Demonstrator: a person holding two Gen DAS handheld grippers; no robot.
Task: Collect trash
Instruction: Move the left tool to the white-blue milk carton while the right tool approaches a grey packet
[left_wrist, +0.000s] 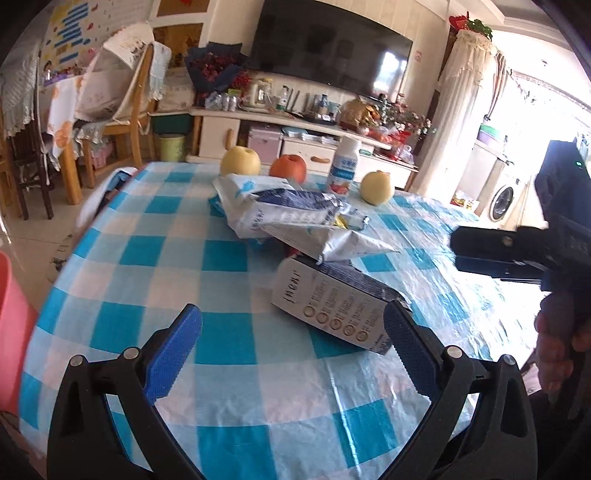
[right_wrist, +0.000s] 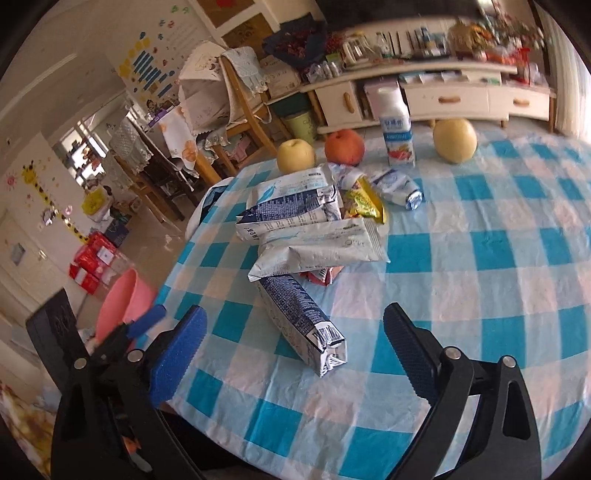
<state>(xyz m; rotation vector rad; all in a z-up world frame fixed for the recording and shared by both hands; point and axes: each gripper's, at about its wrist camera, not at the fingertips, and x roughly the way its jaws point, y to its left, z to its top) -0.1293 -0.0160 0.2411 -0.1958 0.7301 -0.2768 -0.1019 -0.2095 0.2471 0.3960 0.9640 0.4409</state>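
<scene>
Seen from the right wrist, the nearest carton (right_wrist: 303, 321) lies on the table (right_wrist: 498, 258) just ahead of the right gripper (right_wrist: 295, 354), nearer its left jaw than its right. Beyond it sits a heap of flattened cartons (right_wrist: 306, 229), with a snack wrapper (right_wrist: 364, 201) and a small crushed pouch (right_wrist: 397, 186) behind the heap. Farthest out stand two pears (right_wrist: 295, 155) (right_wrist: 454, 140), an apple (right_wrist: 344, 147) and a bottle (right_wrist: 397, 129) between them. A bucket (right_wrist: 123, 302) stands on the floor to the left of the left jaw, below the table edge, beside the left gripper (left_wrist: 295, 347).
</scene>
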